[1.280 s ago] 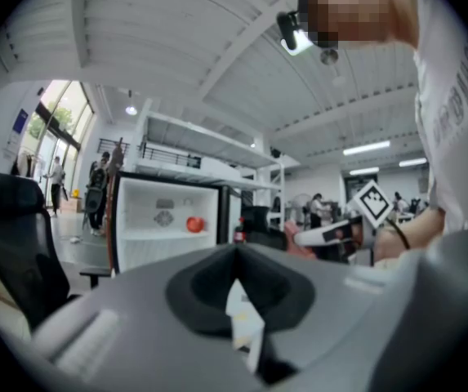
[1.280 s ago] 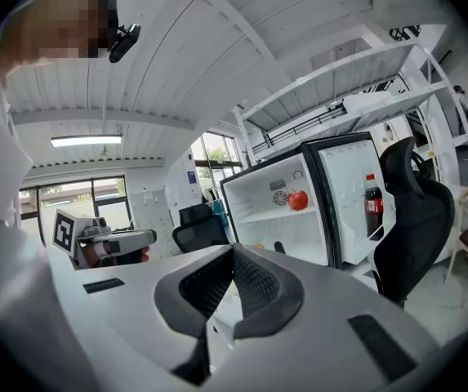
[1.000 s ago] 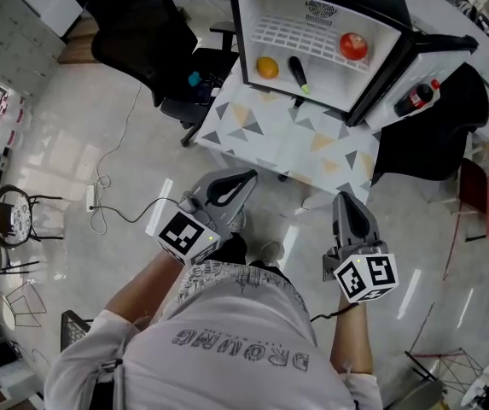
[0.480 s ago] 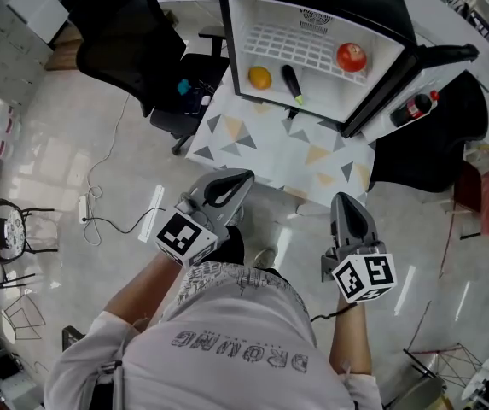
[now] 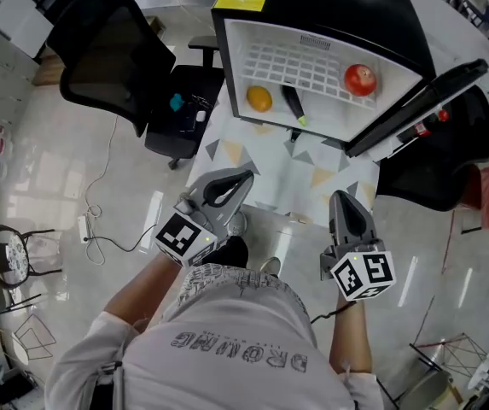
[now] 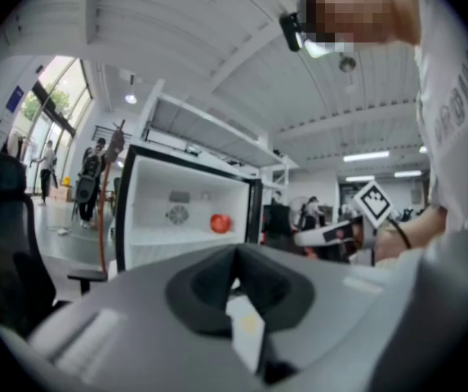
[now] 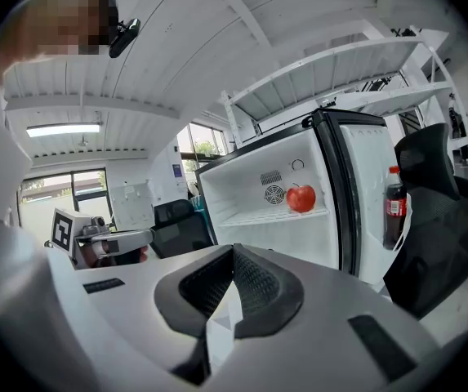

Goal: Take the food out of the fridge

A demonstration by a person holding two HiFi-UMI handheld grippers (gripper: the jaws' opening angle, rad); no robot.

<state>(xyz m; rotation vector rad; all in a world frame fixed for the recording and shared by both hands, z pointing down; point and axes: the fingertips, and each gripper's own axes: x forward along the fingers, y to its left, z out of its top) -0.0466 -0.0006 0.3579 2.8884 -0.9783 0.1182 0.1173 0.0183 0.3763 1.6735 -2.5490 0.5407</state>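
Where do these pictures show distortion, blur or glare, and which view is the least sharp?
Both gripper views: strong fisheye, black corners, the fridge leans and bends. Left gripper view: soft, the apple is smeared. Right gripper view: sharper. Head view: the floor shines with pale glare streaks.

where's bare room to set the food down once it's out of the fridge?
Free: the triangle-patterned tabletop in front of the open black fridge, bare from the opening to the near edge. Inside, a gap lies between the dark green-tipped item and the red apple. Crowded: the orange sits close beside the dark item.
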